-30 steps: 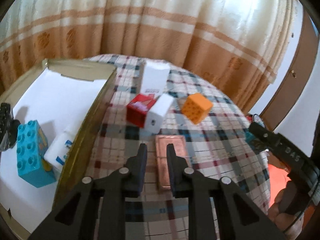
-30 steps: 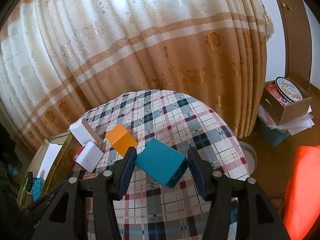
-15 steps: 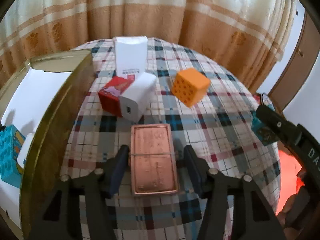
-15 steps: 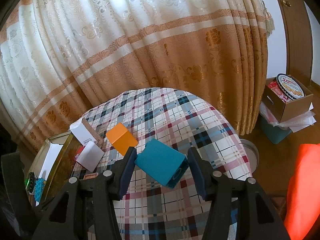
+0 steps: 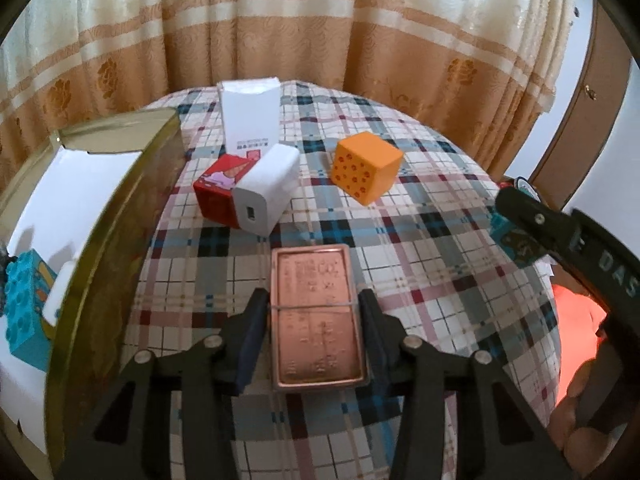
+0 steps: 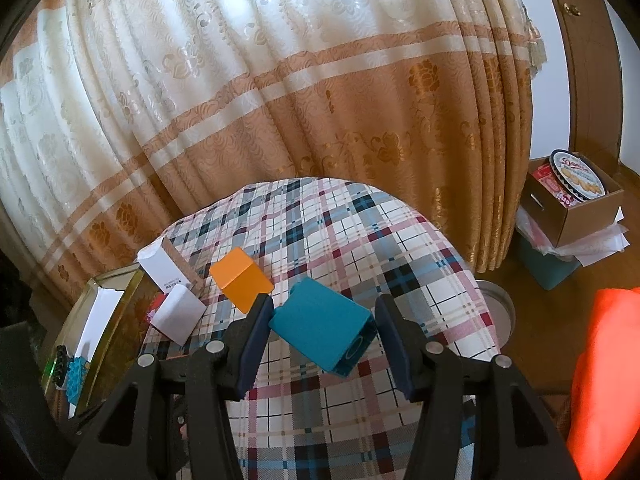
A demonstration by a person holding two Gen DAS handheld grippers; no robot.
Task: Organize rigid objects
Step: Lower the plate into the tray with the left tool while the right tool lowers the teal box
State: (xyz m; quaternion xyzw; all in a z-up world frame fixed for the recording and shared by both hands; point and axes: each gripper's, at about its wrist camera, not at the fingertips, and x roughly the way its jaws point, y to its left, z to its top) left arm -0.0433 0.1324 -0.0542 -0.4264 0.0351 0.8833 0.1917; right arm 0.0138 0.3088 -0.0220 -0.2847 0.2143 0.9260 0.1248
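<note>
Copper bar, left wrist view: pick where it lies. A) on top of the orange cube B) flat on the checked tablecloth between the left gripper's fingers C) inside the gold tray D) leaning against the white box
B: the copper bar lies flat on the checked tablecloth, and the left gripper has a finger on each side of it.

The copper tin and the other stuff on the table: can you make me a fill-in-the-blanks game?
1. The left tool has the ____ tin between its fingers.
2. The right tool holds a ____ block.
3. The cube with dots is ____.
4. The tablecloth pattern is ____.

Missing words: copper; teal; orange; plaid
</note>
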